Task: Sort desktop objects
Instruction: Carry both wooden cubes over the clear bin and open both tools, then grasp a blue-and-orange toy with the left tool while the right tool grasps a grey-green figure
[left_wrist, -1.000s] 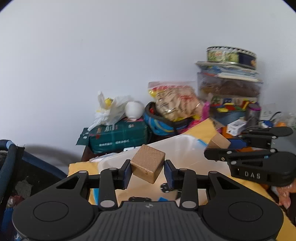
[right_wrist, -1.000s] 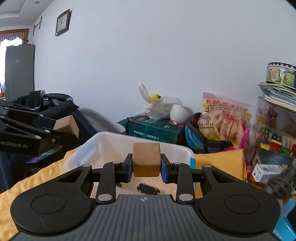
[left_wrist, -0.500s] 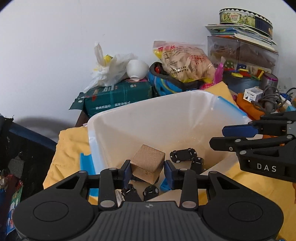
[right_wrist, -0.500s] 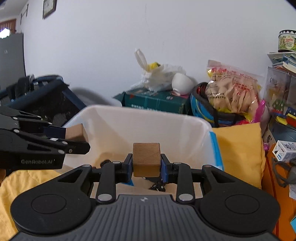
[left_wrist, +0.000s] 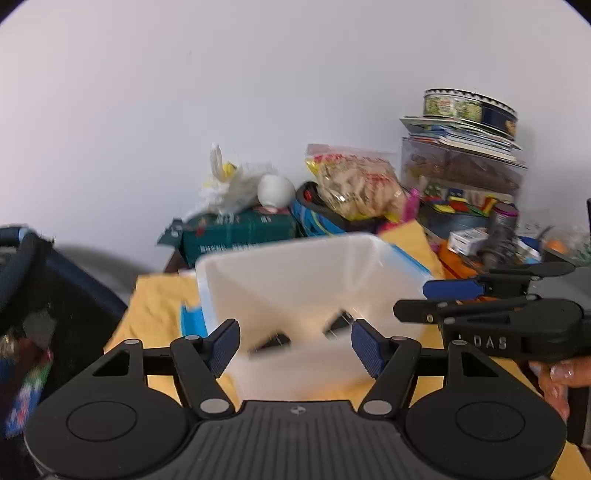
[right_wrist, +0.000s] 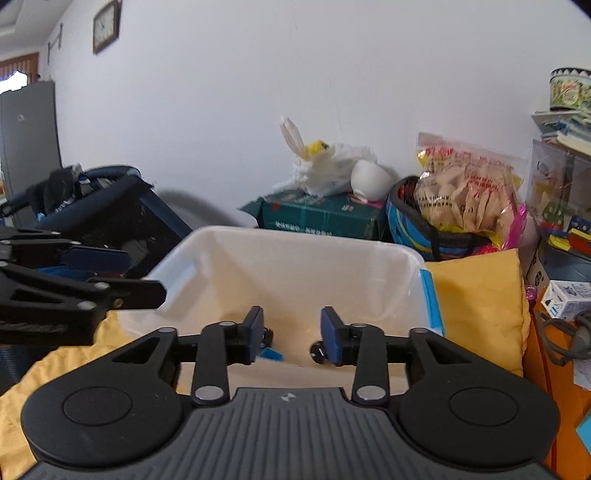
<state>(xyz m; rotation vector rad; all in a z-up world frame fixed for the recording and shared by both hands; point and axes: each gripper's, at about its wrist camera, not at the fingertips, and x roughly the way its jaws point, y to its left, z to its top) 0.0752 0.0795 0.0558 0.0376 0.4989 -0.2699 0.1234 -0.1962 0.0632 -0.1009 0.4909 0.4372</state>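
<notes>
Left claw (left_wrist: 295, 345) and right claw (right_wrist: 291, 334), freshly parted, empty over white bin (right_wrist: 295, 254)

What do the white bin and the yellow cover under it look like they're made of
The white bin looks like translucent plastic with a smooth, slightly glossy finish: light passes through its thin walls. The yellow cover looks like soft matte cloth, since it folds and puffs at the edge.

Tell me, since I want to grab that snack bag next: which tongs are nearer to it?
Right. The right tongs hover over the white bin, on the side toward the snack bag. The left tongs are over the bin's opposite side, farther away.
</notes>
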